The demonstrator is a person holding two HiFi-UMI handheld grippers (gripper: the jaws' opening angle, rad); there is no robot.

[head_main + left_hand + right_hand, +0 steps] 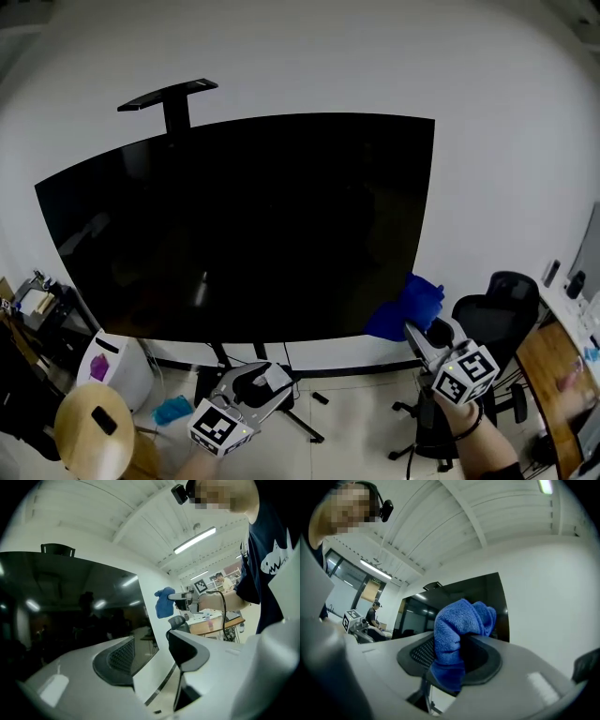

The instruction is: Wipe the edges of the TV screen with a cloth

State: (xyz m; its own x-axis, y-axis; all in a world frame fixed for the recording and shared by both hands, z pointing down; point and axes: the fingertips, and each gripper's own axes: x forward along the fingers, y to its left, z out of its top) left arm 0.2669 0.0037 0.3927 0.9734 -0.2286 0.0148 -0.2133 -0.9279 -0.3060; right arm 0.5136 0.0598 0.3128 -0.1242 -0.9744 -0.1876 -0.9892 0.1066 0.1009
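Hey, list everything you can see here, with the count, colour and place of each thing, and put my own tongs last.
TV screen: one, black, on a stand against the white wall.
cloth: one, blue, by the screen's lower right corner.
office chair: one, black, on the floor right of the screen.
container: one, white, on the floor below the screen's left end.
stool: one, light wood, bottom left.
desk: one, brown, far right.
left tongs: one, white, jaws apart, empty.
right tongs: one, white, shut on the cloth.
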